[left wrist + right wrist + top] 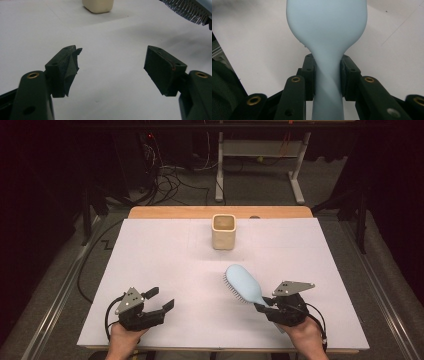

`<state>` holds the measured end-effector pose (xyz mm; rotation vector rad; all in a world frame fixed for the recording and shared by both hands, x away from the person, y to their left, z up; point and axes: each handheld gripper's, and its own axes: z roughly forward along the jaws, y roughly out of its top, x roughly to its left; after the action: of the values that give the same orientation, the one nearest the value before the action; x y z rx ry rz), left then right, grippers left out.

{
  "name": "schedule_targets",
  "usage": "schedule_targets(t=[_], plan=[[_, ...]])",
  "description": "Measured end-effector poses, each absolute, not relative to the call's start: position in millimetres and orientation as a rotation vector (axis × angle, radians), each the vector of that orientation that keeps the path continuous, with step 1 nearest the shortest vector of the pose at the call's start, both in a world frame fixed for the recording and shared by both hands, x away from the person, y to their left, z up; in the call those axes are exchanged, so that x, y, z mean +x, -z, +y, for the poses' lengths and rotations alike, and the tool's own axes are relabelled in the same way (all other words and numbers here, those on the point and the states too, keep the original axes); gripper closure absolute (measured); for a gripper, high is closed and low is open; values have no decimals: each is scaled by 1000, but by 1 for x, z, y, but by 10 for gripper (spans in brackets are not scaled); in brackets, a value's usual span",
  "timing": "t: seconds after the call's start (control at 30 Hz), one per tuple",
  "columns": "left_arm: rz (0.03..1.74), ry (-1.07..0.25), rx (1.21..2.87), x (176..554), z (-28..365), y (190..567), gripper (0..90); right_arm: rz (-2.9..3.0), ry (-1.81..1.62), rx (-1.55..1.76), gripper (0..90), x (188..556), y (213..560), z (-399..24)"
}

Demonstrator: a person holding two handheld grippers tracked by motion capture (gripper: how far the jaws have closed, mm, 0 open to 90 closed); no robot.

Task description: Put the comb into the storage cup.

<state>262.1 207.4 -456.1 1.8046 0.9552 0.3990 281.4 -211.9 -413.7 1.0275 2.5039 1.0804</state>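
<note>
A pale blue hairbrush (243, 283) is held above the white table sheet, head pointing up-left, bristles facing left. My right gripper (265, 307) is shut on its handle; in the right gripper view both pads clamp the narrow neck of the hairbrush (327, 75) and its smooth back faces the camera. My left gripper (161, 298) stands open near the front left of the table, nothing between its jaws. In the left gripper view the left gripper (112, 66) looks over bare sheet, with the hairbrush bristles (187, 8) at the top right. A cream square cup (224, 231) stands upright at the back middle.
The cup's base (98, 5) shows ahead in the left gripper view. The white sheet (165, 260) covers a wooden table whose far edge (220, 212) is bare. Beyond are a desk frame (260, 165) and floor cables. Metal rails run along both sides.
</note>
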Motion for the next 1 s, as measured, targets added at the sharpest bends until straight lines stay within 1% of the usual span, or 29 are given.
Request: schedule_targets(t=[0.47, 1.0], plan=[[917, -333, 1794, 271, 194, 452, 288, 2519, -1083, 984, 706, 278, 416, -199], [864, -285, 1855, 283, 163, 450, 286, 2519, -1092, 975, 705, 281, 417, -191]])
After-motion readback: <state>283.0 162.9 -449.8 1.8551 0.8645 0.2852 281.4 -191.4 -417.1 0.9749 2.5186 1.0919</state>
